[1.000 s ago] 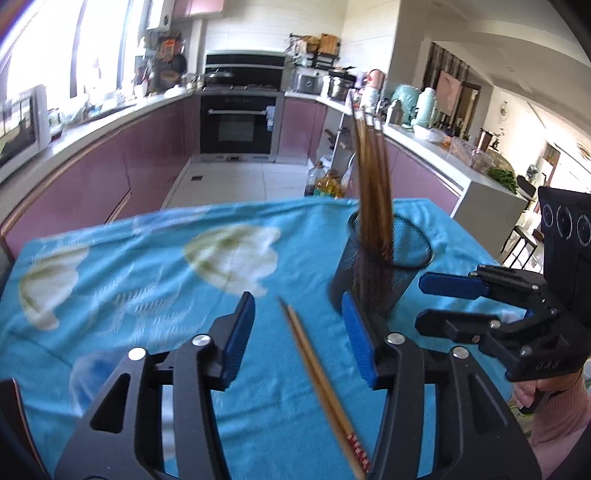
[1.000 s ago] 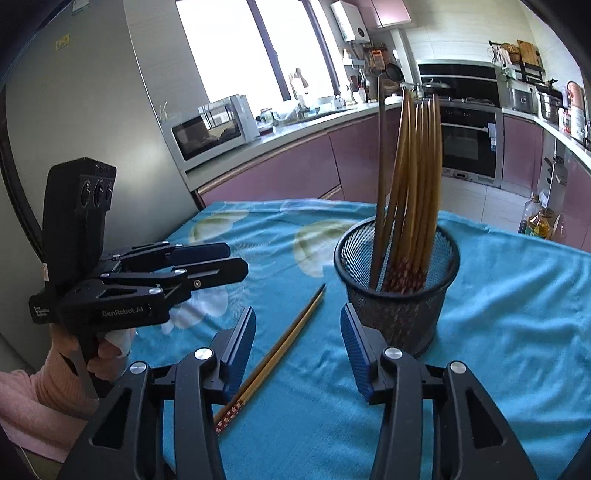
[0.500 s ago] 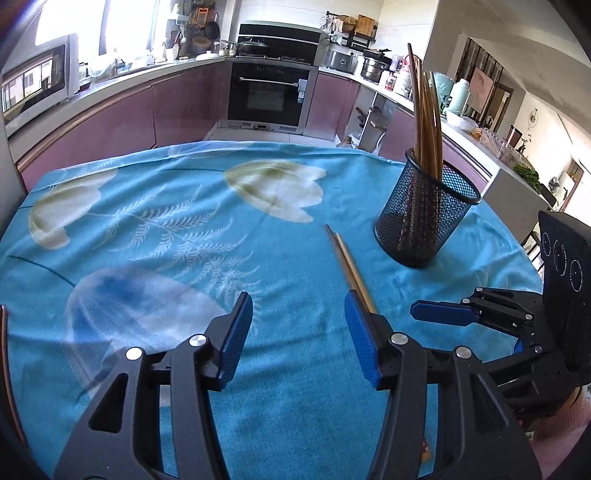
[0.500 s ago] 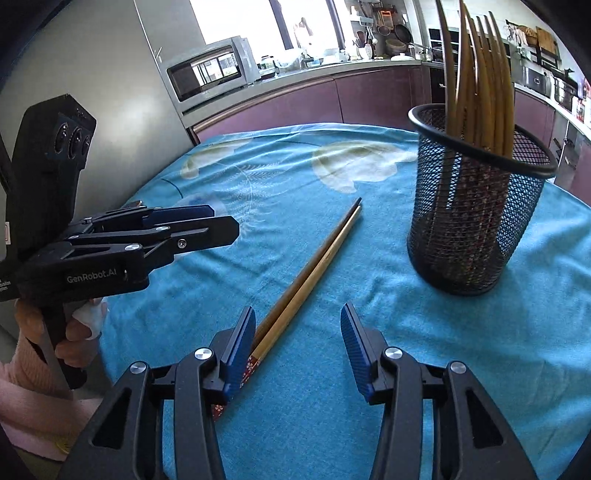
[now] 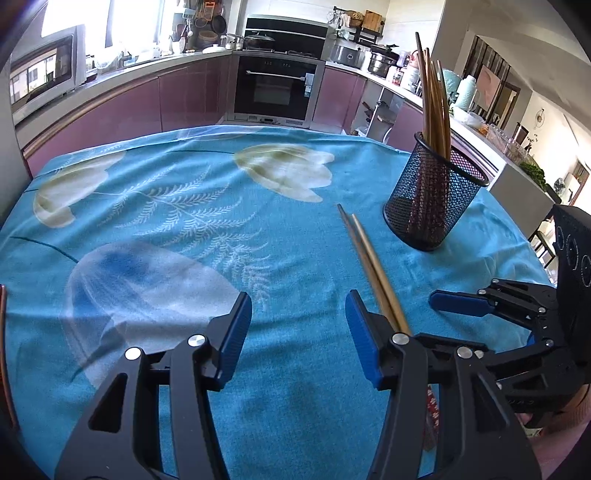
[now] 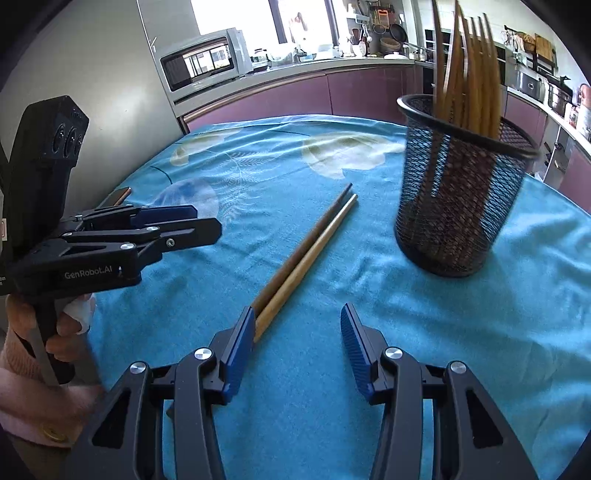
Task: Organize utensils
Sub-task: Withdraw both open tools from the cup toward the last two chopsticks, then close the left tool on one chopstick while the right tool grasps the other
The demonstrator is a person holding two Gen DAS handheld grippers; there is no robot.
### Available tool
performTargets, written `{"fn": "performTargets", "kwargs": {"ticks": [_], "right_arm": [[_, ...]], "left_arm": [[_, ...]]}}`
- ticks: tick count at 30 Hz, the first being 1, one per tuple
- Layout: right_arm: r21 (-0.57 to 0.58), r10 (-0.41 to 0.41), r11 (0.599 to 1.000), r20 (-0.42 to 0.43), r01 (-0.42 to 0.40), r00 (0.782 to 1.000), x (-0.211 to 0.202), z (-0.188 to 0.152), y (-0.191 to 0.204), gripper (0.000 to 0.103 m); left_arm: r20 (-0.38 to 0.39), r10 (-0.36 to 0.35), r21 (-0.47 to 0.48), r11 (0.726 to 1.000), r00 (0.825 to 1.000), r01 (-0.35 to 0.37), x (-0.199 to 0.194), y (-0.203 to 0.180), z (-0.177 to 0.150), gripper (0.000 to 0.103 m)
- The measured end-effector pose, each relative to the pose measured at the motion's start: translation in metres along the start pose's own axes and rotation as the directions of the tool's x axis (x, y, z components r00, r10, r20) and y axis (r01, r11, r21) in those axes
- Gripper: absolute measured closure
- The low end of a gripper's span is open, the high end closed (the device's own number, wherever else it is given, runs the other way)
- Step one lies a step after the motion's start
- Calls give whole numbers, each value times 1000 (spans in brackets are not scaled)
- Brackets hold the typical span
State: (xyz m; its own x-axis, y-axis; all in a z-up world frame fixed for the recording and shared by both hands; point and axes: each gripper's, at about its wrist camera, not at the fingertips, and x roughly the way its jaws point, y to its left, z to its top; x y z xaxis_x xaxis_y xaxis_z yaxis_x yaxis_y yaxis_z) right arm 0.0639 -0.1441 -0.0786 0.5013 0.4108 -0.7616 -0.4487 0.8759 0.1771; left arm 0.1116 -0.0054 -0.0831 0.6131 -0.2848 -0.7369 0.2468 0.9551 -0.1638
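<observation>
One left gripper (image 6: 207,230) marked "GenRobot.AI", two loose chopsticks (image 6: 306,258), mesh holder (image 6: 458,192)

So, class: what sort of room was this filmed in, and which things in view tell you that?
A home kitchen, most likely: a built-in oven under a hob, a microwave on the counter, and pots along the worktop.

Sunlit kitchen, mauve cabinets (image 5: 122,110), black built-in oven (image 5: 275,90), microwave (image 6: 205,59), bright window (image 6: 240,14)

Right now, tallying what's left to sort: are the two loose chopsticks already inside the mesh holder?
No, the two loose chopsticks lie flat on the blue cloth, beside the mesh holder.
</observation>
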Motion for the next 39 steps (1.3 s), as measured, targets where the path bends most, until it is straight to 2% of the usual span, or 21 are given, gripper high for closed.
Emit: {"fn": "performTargets", "kwargs": {"ticks": [6, 9, 11, 13, 23, 25, 32, 39], "right_arm": [[46, -12, 999, -6, 12, 1000, -15, -14, -12, 57], [68, 38, 997, -6, -38, 999, -10, -10, -11, 57], [48, 27, 998, -9, -26, 1000, -3, -4, -5, 57], [45, 55, 997, -6, -55, 998, 2, 3, -1, 57], [-22, 1, 1000, -45, -2, 999, 15, 20, 3, 58], [-26, -1, 1000, -52, -1, 999, 16, 21, 1, 61], [-36, -10, 999, -69, 8, 998, 14, 20, -5, 70], [-8, -36, 999, -73, 35, 997, 13, 26, -21, 73]], "left_arm": [[-10, 11, 15, 1000, 1000, -11, -4, -4, -8, 50], [-11, 4, 18, 1000, 1000, -4, -2, -6, -8, 50], [-10, 12, 19, 1000, 1000, -12, -1, -7, -6, 50], [-13, 6, 13, 1000, 1000, -6, 0, -6, -6, 50], [-23, 5, 5, 1000, 1000, -5, 4, -3, -8, 48], [-28, 2, 10, 1000, 1000, -2, 6, -5, -9, 48], [-34, -5, 62, 998, 999, 7, 9, -15, -7, 47], [-61, -47, 118, 992, 997, 54, 15, -31, -6, 47]]}}
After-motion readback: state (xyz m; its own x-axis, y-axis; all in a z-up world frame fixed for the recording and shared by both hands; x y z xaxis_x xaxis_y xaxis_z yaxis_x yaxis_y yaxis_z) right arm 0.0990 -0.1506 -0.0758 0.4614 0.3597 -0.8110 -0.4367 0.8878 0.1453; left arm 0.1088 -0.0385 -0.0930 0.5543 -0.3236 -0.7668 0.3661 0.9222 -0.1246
